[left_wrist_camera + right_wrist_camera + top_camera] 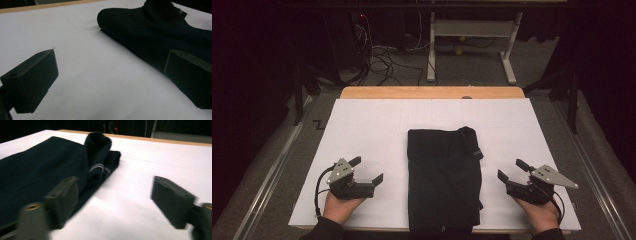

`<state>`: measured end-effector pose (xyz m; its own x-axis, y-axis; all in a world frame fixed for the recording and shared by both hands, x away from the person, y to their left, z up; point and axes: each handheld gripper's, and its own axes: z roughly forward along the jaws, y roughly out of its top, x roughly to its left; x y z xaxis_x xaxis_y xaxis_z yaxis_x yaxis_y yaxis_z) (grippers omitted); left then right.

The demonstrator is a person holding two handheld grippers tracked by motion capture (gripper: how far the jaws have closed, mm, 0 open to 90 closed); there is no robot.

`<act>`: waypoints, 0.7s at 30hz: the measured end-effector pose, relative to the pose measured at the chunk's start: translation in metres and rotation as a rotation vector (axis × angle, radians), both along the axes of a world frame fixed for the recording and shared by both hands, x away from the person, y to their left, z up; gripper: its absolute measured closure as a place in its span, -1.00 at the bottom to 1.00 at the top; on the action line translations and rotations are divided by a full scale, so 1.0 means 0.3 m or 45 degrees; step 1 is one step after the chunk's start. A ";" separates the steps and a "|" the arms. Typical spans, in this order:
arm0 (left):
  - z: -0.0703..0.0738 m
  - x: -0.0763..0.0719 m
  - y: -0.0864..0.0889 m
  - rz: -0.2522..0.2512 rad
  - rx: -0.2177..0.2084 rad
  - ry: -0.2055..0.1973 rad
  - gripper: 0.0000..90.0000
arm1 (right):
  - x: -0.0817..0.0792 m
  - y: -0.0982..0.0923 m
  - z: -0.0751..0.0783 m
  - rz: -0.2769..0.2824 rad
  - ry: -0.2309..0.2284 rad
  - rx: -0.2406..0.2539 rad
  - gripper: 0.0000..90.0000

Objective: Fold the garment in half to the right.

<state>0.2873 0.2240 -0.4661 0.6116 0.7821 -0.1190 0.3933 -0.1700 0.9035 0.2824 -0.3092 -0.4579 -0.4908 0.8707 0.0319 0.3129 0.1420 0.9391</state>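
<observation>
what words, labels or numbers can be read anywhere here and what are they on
None can be read.
The folded black garment has a small tag near its collar, with pale stitching in the right gripper view: no letters can be made out.
A dark zigzag mark sits off the far left corner of the white sheet: too small to tell whether it is a sign.
The grey plates on the tongs are blank.

Dim lab or test room, white-topped wooden table [362, 130], tangled cables [377, 60] on grey carpet, metal desk frame [472, 35] behind
</observation>
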 end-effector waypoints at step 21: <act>-0.001 -0.035 0.034 0.006 -0.055 -0.031 -1.00 | -0.066 -0.017 0.000 -0.043 -0.099 0.000 -1.00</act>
<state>0.2769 0.2341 -0.4664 0.6112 0.7794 -0.1378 0.3714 -0.1287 0.9195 0.2627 -0.3143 -0.4578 -0.4621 0.8868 -0.0053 0.2435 0.1326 0.9608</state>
